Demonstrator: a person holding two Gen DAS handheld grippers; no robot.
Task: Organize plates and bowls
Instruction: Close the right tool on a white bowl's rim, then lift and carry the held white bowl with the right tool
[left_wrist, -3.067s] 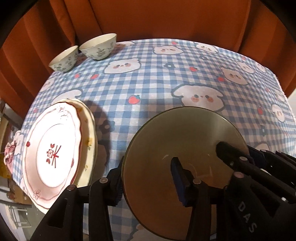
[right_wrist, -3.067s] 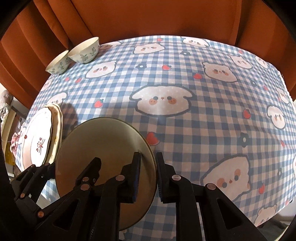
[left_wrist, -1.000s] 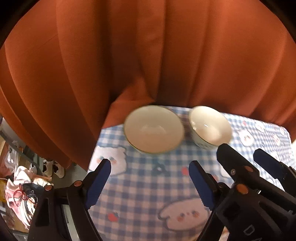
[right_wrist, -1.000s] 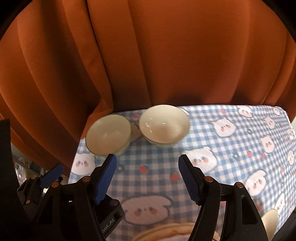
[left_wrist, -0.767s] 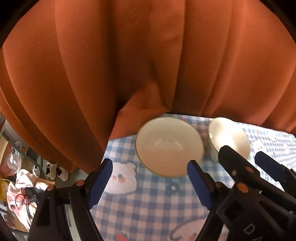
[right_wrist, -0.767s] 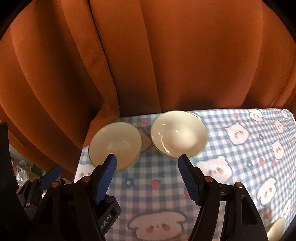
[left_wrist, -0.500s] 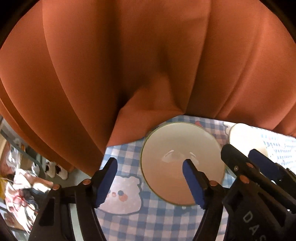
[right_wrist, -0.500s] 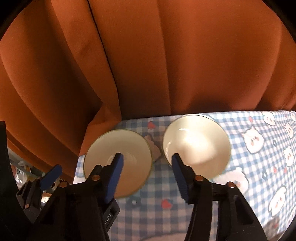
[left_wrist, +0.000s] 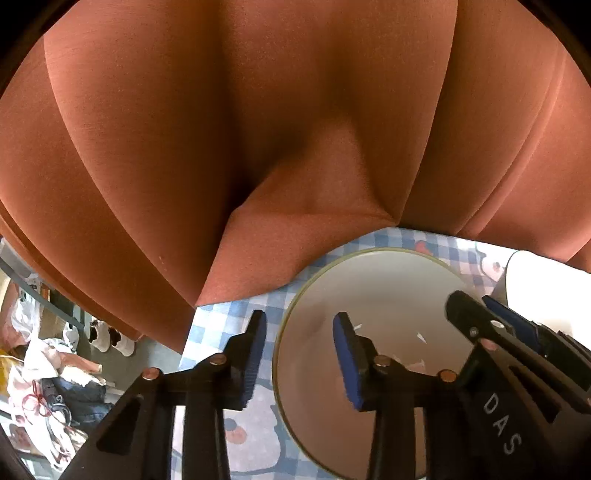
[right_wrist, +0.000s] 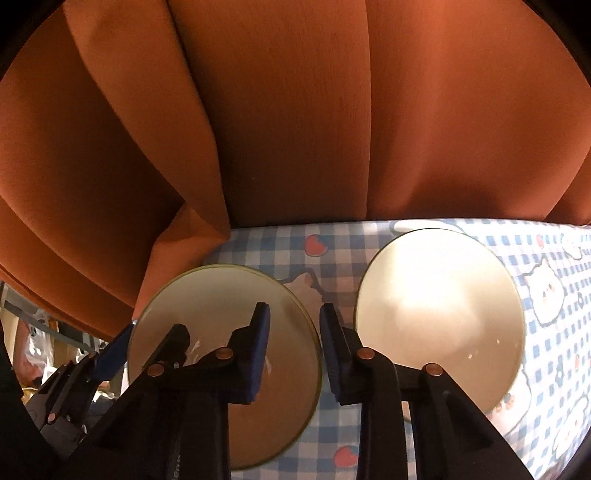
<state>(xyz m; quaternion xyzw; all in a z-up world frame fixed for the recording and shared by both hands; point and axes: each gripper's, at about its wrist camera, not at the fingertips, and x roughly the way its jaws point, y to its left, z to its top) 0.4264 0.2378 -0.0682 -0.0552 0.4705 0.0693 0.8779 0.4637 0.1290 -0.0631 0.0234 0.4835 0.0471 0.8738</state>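
Glazed ceramic, cream inside, thin dark line at the lip: two bowls on a blue-and-white checked tablecloth printed with bears and strawberries. Landmark: the orange curtain hanging behind the table.

Item 1. Left bowl, standing right below the curtain fold, at the table's corner. Both tools are on its rim. The left gripper straddles the lip on the side away from the other bowl, one blue pad outside the wall, one inside, jaws apart and not yet pinching. The right gripper straddles the opposite lip, nearest the second bowl, one pad inside, one outside, jaws likewise apart with the rim between them.

Item 2. Right bowl, also close under the curtain, just beside the first, a narrow strip of cloth between them. Untouched.

Handling, by my estimate: stiff, fairly light, breakable, with a slick glaze. The only real purchase is the thin rim; a pinch there from opposite sides should lift it level. A one-sided grip may let it swing or slip. Setting it into the neighbour wants a gentle landing, since ceramic on ceramic chips.

Writing: white letters "DAS" on the black body of the right tool, seen from the left camera. No other legible mark.
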